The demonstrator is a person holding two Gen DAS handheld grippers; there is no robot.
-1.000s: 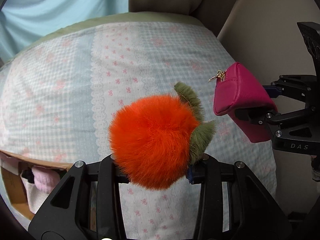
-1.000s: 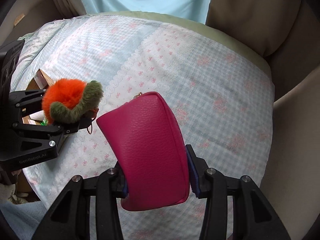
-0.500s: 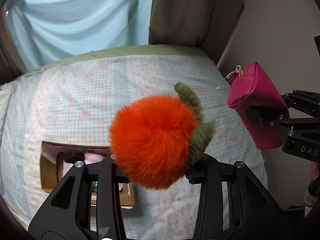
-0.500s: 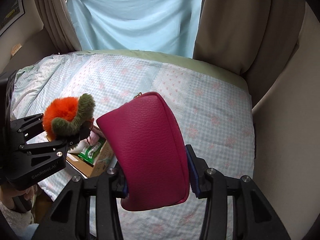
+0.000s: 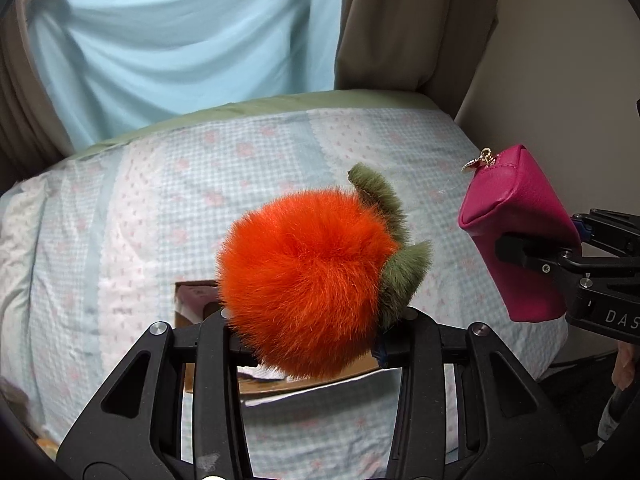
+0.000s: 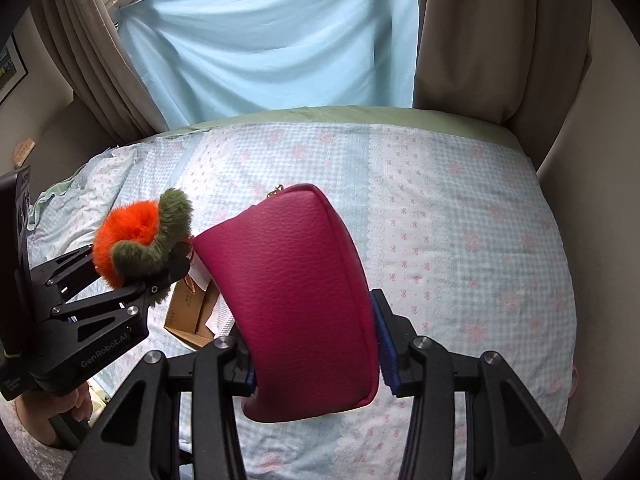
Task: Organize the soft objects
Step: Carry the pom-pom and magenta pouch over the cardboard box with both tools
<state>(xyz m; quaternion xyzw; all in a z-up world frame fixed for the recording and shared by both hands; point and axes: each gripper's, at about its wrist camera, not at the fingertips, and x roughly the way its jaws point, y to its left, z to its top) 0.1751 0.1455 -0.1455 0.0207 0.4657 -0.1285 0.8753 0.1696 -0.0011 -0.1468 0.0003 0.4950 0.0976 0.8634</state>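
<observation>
Two tongs, left (image 5: 308, 344) gripping pompom (image 5: 304, 280), right (image 6: 316, 364) pouch (image 6: 296, 296)

Left tool (image 6: 160, 280) reads "GenRobot.AI"; right tool (image 5: 532, 256) "DAS"

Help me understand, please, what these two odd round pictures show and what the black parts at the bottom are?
Each picture comes from a fisheye camera mounted on hand-held tongs, looking forward along two black fingers. A person carries one in each hand; no robot arm is involved. In the left view, the left tongs squeeze a fluffy orange pom-pom with green leaves. In the right view, the right tongs grip a magenta pouch. Below lies a bed with a checked blanket, and on it an open cardboard box.
</observation>
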